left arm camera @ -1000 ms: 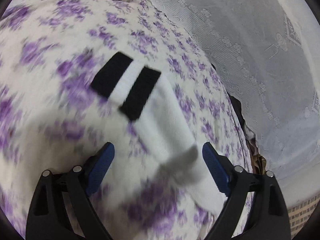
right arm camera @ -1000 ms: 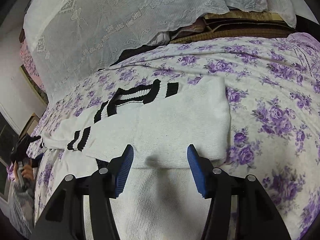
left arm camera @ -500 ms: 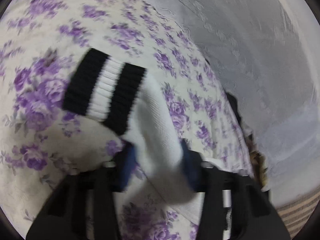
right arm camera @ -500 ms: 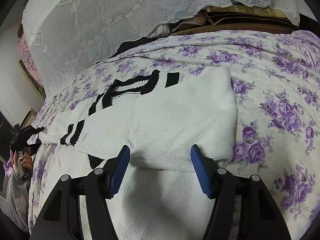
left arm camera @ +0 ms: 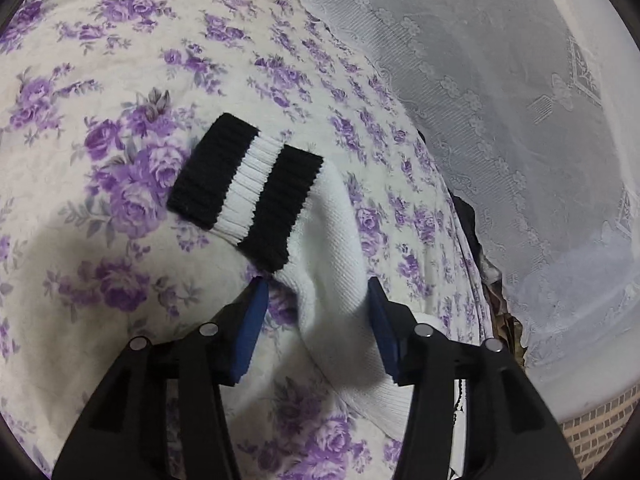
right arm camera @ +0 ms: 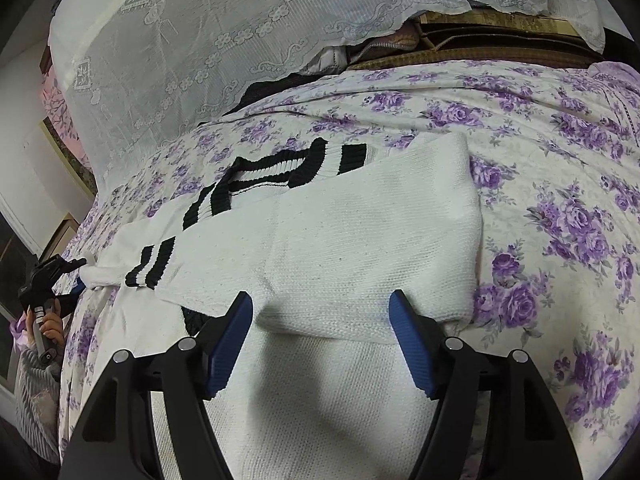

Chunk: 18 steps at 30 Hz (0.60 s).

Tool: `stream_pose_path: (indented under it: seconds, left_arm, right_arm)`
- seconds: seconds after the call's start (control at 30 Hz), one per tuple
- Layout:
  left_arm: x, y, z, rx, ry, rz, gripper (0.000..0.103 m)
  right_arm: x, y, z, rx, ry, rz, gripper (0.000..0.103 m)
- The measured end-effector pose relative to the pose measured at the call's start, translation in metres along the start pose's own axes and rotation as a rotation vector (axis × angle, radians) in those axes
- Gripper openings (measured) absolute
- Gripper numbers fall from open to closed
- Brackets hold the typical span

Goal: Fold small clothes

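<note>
A white knit sweater (right arm camera: 360, 248) with black-and-white striped cuffs and collar lies on a purple-flowered bedspread (right arm camera: 560, 200). One sleeve is folded across its front, its cuff (right arm camera: 150, 266) at the left. In the left wrist view the other sleeve (left arm camera: 332, 264) with its striped cuff (left arm camera: 248, 196) runs between the blue pads of my left gripper (left arm camera: 314, 292), which is closed on the sleeve just below the cuff. My right gripper (right arm camera: 320, 308) is open over the sweater's body, holding nothing. My left gripper also shows in the right wrist view (right arm camera: 74, 276) at the far left.
A white lace cover (right arm camera: 224, 40) drapes over things at the far edge of the bed; it also shows in the left wrist view (left arm camera: 520, 120). Dark items and a brown woven surface (right arm camera: 460, 52) lie behind. The bedspread (left arm camera: 100, 160) spreads to the left.
My left gripper has closed around the sleeve below the cuff and lifted it a little. My right gripper has stayed open and shifted slightly over the sweater.
</note>
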<state>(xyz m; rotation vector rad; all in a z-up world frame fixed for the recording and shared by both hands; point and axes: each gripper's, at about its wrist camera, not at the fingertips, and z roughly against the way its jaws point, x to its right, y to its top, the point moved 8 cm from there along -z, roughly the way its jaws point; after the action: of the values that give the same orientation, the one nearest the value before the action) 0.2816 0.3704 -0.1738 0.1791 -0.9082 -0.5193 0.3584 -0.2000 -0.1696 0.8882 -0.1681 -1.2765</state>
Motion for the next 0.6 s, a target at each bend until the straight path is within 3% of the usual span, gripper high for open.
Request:
stream_pose_path:
  seconds: [0.1,0.33,0.6]
  left_arm:
    - [0.004,-0.001,0.006,0.014,-0.006,-0.024,0.029]
    - [-0.006,-0.007,0.023,0.05,-0.043,0.025,0.029]
    - [-0.025,-0.001,0.04,0.116,-0.032,0.104,0.034]
  right_arm:
    - [0.0,0.0,0.0,-0.001,0.001,0.004,0.073]
    - [-0.002,-0.001,0.0,0.0,0.0,0.002,0.074]
    - [-0.004,-0.002,0.0,-0.001,-0.001,0.004,0.075]
